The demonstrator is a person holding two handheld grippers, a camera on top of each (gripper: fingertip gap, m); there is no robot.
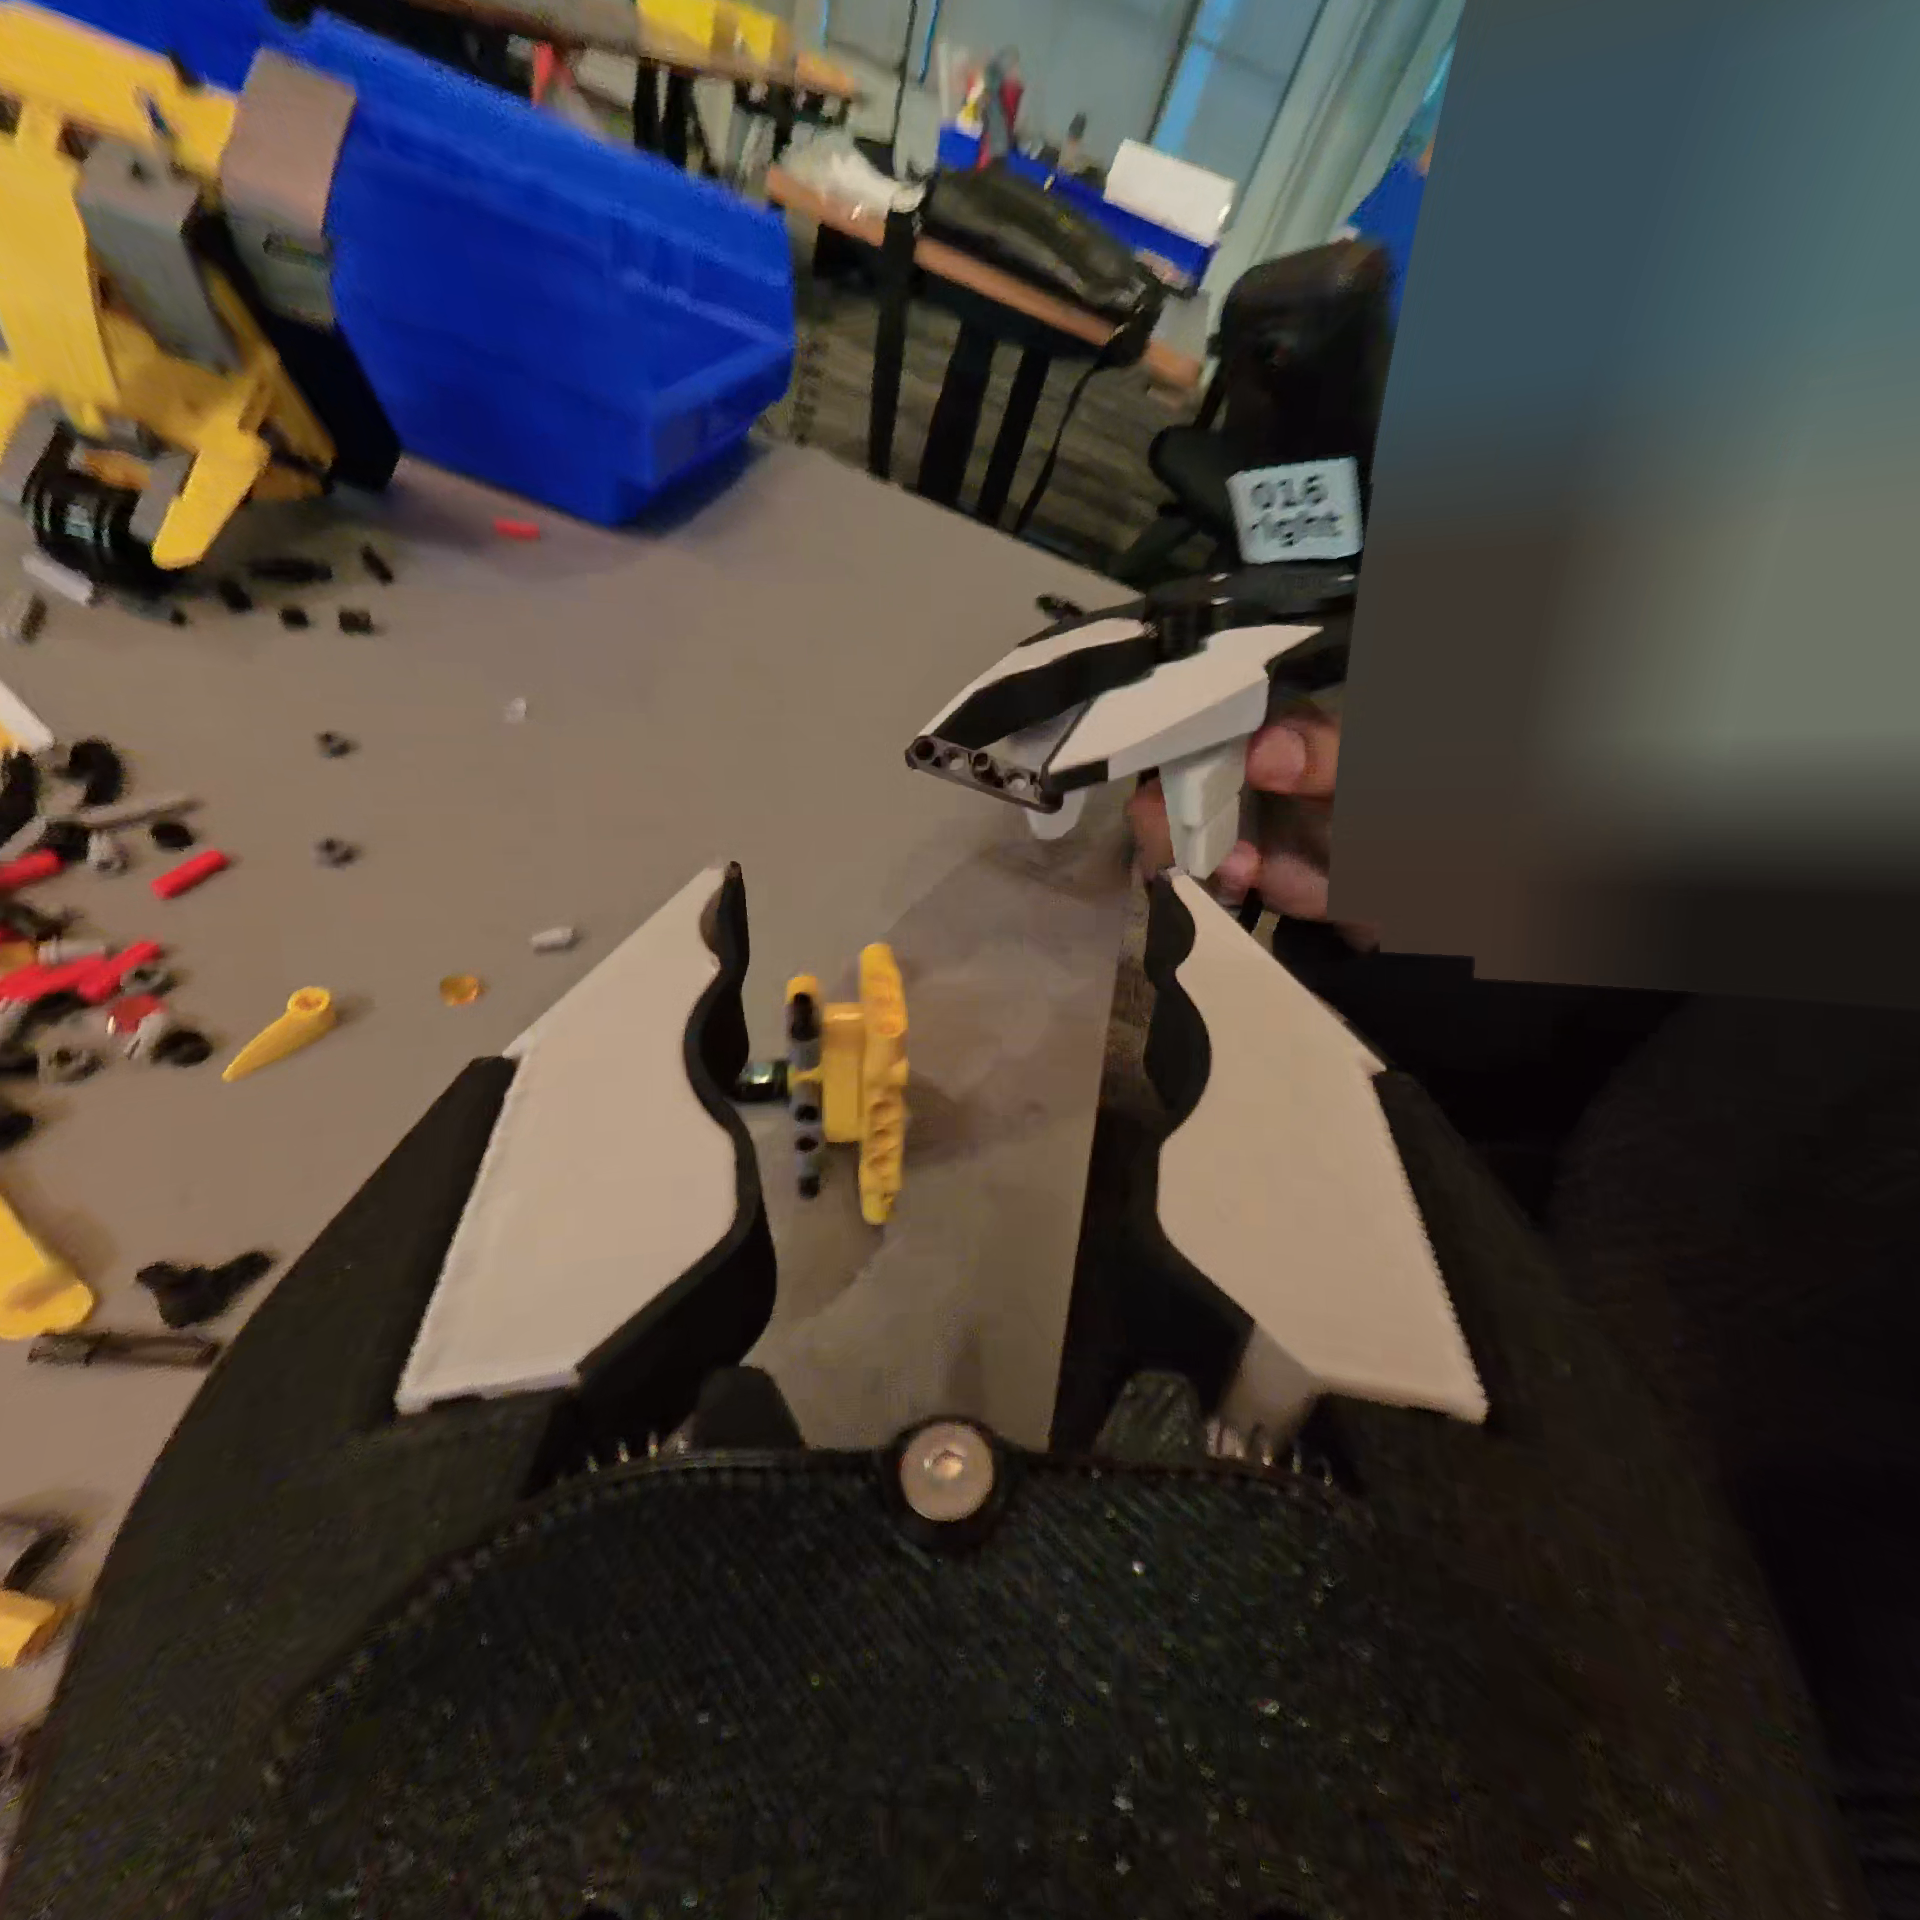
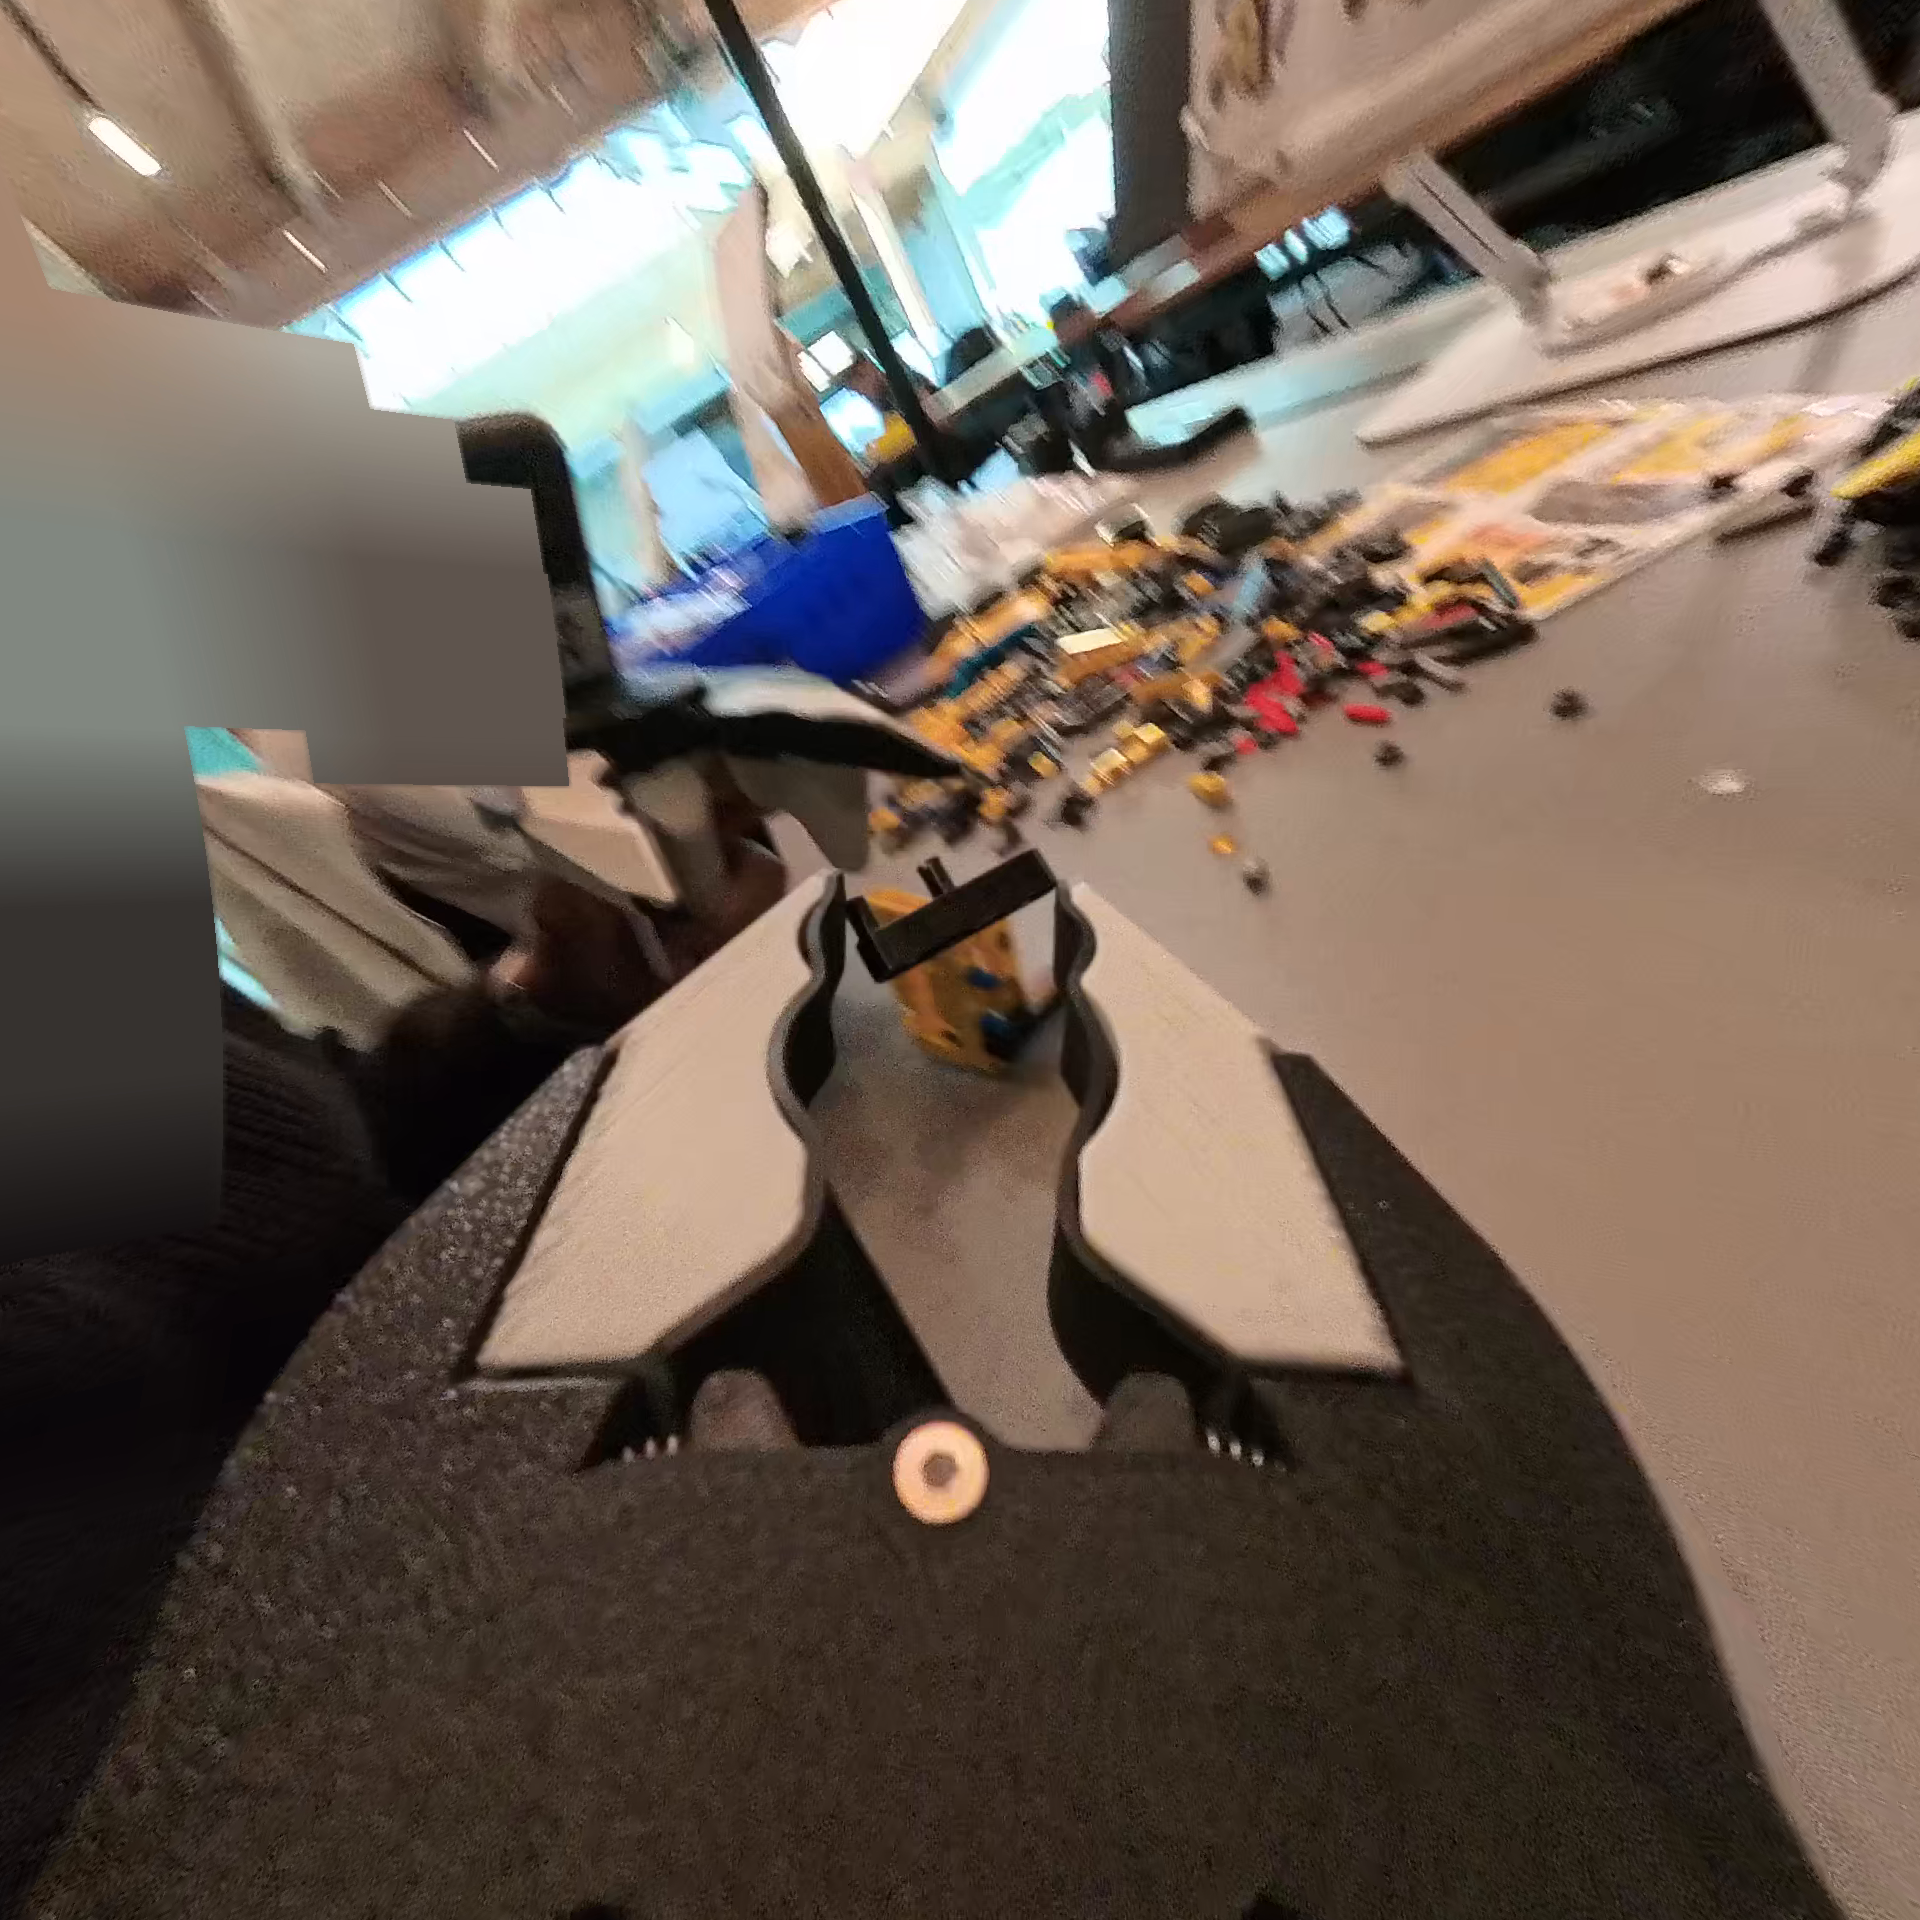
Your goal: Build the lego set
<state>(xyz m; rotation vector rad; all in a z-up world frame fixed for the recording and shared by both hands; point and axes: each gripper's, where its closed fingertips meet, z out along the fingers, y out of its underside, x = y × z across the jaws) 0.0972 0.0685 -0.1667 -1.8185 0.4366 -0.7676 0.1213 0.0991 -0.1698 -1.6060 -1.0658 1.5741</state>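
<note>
My left gripper (image 1: 945, 878) is open and empty, low over the grey table (image 1: 644, 665). A small yellow and black brick assembly (image 1: 852, 1081) lies on the table between its fingers, closer to the left finger. My right gripper (image 2: 951, 904) is shut on a black beam with holes (image 2: 956, 914), held across its tips in the air. It shows in the left wrist view (image 1: 982, 774) up and to the right, with the beam (image 1: 982, 769) at its tips. In the right wrist view the yellow assembly (image 2: 961, 997) lies just below the beam, and the left gripper (image 2: 899, 810) hangs behind it.
A blue bin (image 1: 561, 312) and a large yellow brick model (image 1: 125, 312) stand at the far left. Loose black, red and yellow pieces (image 1: 104, 966) lie at the left. A big pile of pieces (image 2: 1195, 644) and printed sheets (image 2: 1558, 468) lie further along the table. The left gripper's tips are roughly 5 cm from the right gripper's. From either gripper's tips it is about 25 cm to the large yellow brick model (image 1: 125, 312).
</note>
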